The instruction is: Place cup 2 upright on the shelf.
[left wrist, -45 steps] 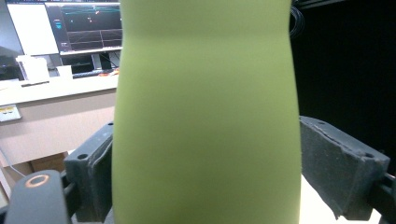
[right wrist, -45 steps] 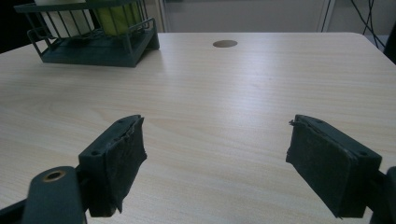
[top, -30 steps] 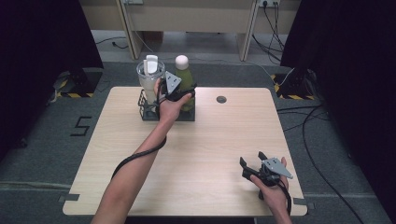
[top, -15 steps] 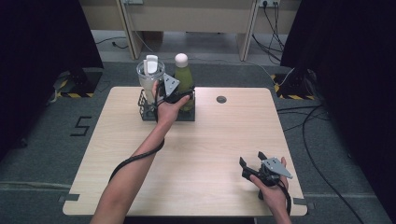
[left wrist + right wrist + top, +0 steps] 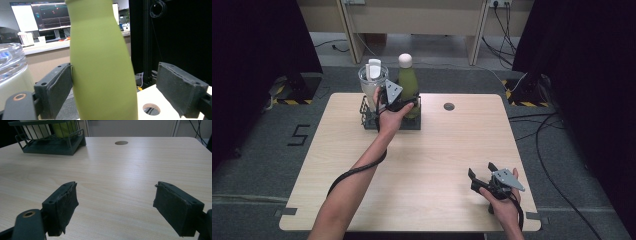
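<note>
A green bottle [image 5: 408, 82] with a pale cap stands in a dark wire basket [image 5: 368, 120] at the back of the table, beside a clear glass jar [image 5: 373, 80] with a white object in it. My left gripper [image 5: 404, 104] reaches around the bottle. In the left gripper view the green bottle [image 5: 102, 62] stands between the jaws of the left gripper [image 5: 117, 80]. The left pad touches it and the right pad stands apart from it. My right gripper [image 5: 481, 170] rests open near the front right corner, and in its own view the right gripper [image 5: 115, 202] has nothing between its jaws.
The wooden table [image 5: 437, 150] has a round cable hole [image 5: 449, 106] at the back right of centre. The glass jar [image 5: 11, 62] stands close to the left jaw. A cable trails from the left gripper along the forearm. The wire basket [image 5: 50, 142] lies far ahead of the right gripper.
The left hand has turned slightly at the bottle, so its grey plate now shows further right. The right hand has not moved.
</note>
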The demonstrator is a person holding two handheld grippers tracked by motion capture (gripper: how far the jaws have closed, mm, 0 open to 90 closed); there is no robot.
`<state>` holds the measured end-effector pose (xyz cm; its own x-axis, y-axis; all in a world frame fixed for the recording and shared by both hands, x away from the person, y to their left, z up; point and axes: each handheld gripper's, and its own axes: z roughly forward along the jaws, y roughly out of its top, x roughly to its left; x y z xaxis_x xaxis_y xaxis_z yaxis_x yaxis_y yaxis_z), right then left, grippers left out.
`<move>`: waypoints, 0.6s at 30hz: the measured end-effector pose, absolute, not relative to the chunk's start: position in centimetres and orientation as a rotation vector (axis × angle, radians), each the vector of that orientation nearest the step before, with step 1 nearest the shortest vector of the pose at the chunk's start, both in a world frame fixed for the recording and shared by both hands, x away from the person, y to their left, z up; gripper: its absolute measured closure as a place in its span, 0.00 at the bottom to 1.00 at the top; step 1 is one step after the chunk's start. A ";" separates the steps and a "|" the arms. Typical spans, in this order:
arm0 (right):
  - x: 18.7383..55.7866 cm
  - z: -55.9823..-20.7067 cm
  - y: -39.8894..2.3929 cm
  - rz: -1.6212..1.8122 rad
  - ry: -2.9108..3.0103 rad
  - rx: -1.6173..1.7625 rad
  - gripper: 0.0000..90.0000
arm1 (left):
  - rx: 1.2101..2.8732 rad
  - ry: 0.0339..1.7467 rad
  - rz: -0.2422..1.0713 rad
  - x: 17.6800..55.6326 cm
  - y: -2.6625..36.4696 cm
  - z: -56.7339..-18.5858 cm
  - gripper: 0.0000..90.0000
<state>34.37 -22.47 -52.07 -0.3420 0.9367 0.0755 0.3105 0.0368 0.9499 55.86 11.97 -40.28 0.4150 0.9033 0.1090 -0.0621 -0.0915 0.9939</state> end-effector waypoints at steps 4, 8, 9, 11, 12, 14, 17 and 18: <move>34.4 -52.1 -22.5 1.323 1.710 1.271 0.21 | 1.427 0.803 0.978 55.5 12.0 -40.3 0.15; 34.4 -52.1 -22.5 1.321 1.706 1.275 0.21 | 1.431 0.802 0.984 55.1 12.1 -40.4 0.15; 34.4 -52.1 -22.5 1.320 1.706 1.273 0.21 | 1.431 0.793 0.979 55.0 12.1 -40.4 0.15; 34.4 -52.1 -22.5 1.318 1.708 1.270 0.21 | 1.431 0.791 0.982 54.7 12.2 -40.4 0.15; 34.3 -52.1 -22.5 1.317 1.709 1.270 0.21 | 1.429 0.787 0.977 54.6 12.2 -40.3 0.15; 34.4 -52.1 -22.5 1.318 1.708 1.271 0.21 | 1.428 0.782 0.975 54.4 12.2 -40.3 0.15; 34.4 -52.1 -22.5 1.318 1.707 1.271 0.21 | 1.433 0.776 0.973 54.0 12.3 -40.4 0.15; 34.3 -52.1 -22.5 1.317 1.707 1.271 0.21 | 1.435 0.773 0.971 53.8 12.4 -40.3 0.15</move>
